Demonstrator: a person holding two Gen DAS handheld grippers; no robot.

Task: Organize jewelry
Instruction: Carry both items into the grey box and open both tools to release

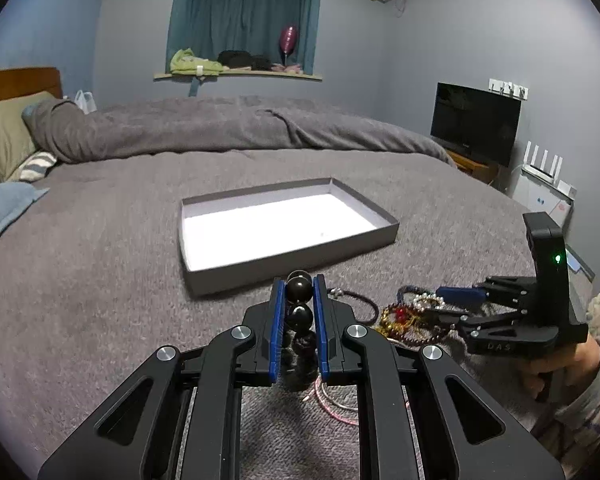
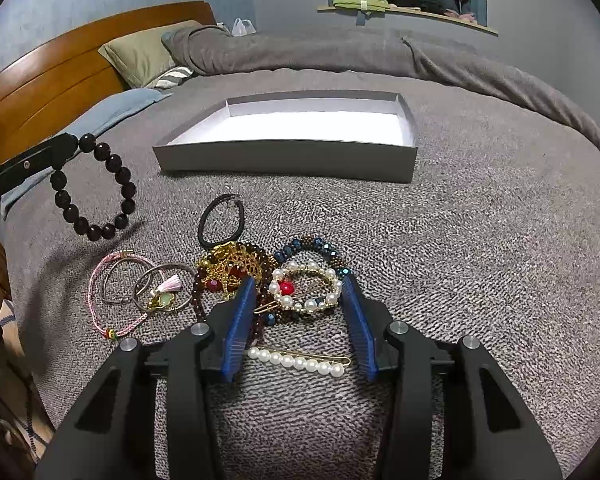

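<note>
My left gripper is shut on a dark beaded bracelet, held above the bed; in the right wrist view the bracelet hangs from it at the left. A grey shallow box with a white inside lies beyond, also in the right wrist view. My right gripper is open over a jewelry pile: a pearl ring clip, a blue bead bracelet, a gold-and-red piece, a pearl bar clip. The pile shows right of my left gripper.
A black hair tie, pink cord bracelet and metal bangles lie left of the pile. Grey duvet, pillows and wooden headboard lie beyond. A TV stands at the right.
</note>
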